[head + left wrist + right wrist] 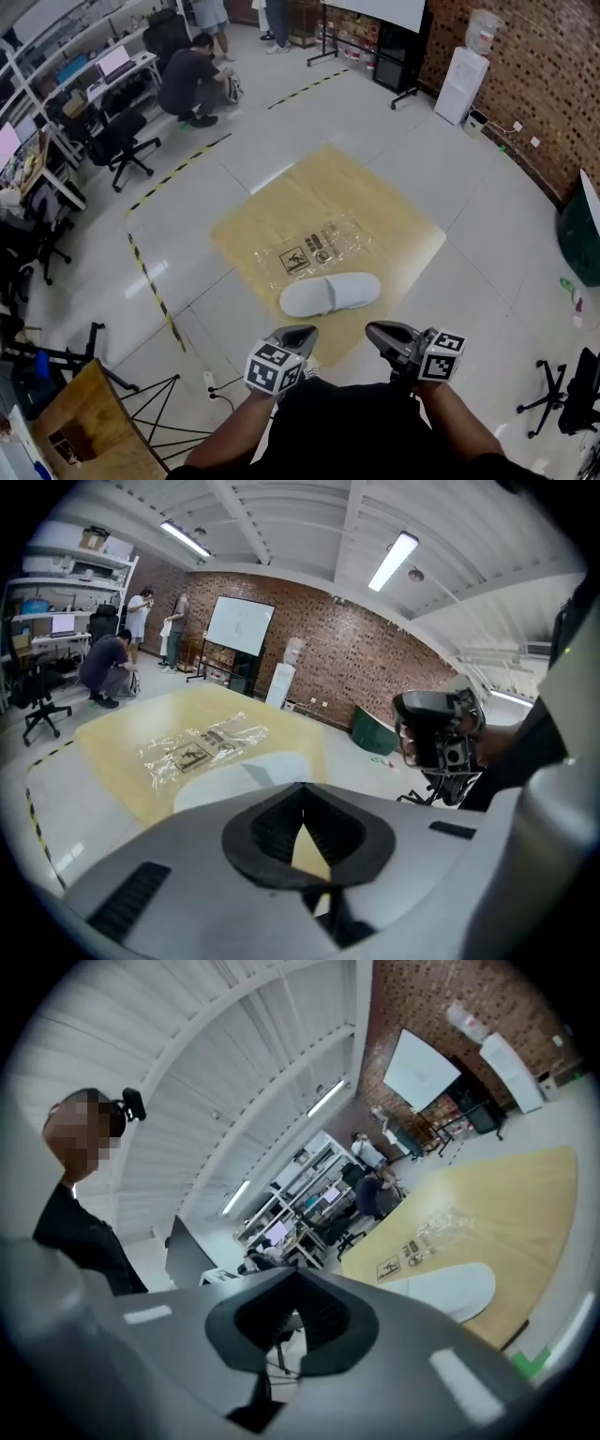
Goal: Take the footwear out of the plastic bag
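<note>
A white slipper (330,292) lies flat on the yellow floor mat (375,202), outside the clear plastic bag (314,248), which lies flat and empty just beyond it. My left gripper (298,336) and right gripper (380,333) hang side by side close to my body, above the mat's near edge and apart from the slipper. Both are shut with nothing between the jaws. In the left gripper view the jaws (302,789) meet at their tips, with the slipper (230,778) and bag (202,745) past them. The right gripper view shows the slipper (441,1288) low at the right.
A person crouches (192,80) by desks and office chairs (117,141) at the far left. Yellow-black tape (150,277) runs left of the mat. A wooden table (84,422) and a stand's legs are at the near left. A water dispenser (464,80) stands by the brick wall.
</note>
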The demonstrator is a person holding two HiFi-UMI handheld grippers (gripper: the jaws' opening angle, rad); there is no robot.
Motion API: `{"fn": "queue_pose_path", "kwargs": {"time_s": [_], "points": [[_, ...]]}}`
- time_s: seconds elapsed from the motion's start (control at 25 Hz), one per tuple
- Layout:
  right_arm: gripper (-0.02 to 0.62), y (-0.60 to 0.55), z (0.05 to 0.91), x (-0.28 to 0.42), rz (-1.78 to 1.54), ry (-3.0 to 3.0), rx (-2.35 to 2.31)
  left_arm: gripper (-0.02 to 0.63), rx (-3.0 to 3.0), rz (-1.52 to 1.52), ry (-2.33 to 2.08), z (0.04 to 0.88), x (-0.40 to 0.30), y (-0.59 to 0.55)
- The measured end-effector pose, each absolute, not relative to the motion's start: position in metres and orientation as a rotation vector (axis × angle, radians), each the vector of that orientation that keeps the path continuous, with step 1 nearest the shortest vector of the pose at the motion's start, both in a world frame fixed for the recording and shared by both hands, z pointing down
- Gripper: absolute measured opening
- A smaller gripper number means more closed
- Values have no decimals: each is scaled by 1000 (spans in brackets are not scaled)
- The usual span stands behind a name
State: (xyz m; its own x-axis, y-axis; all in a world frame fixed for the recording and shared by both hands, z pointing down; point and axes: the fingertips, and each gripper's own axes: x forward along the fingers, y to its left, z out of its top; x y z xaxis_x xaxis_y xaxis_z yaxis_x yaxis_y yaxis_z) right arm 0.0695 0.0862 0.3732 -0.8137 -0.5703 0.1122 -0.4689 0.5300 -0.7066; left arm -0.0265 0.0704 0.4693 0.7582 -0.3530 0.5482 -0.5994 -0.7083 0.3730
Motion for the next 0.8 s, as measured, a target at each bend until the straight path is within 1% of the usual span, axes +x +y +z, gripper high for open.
{"fn": "queue_pose_path", "kwargs": {"time_s": [0.16,0.32,0.52,0.64,0.8], "points": [[0,132,373,63,-1089,2824,-886,6,2380,531,-810,458,-24,120],[0,193,359,100,-1002,2864,-1009,6,2362,490,-938,442,-23,164],[0,267,356,152,-914,2827,-1176,8,2347,426,-1049,419,-11,248],[0,301,360,168,-925,2816,-1201,8,2352,419,-1073,408,-2,295],[0,339,364,173,-928,2856,-1186,7,2338,451,-1103,402,4,340]]}}
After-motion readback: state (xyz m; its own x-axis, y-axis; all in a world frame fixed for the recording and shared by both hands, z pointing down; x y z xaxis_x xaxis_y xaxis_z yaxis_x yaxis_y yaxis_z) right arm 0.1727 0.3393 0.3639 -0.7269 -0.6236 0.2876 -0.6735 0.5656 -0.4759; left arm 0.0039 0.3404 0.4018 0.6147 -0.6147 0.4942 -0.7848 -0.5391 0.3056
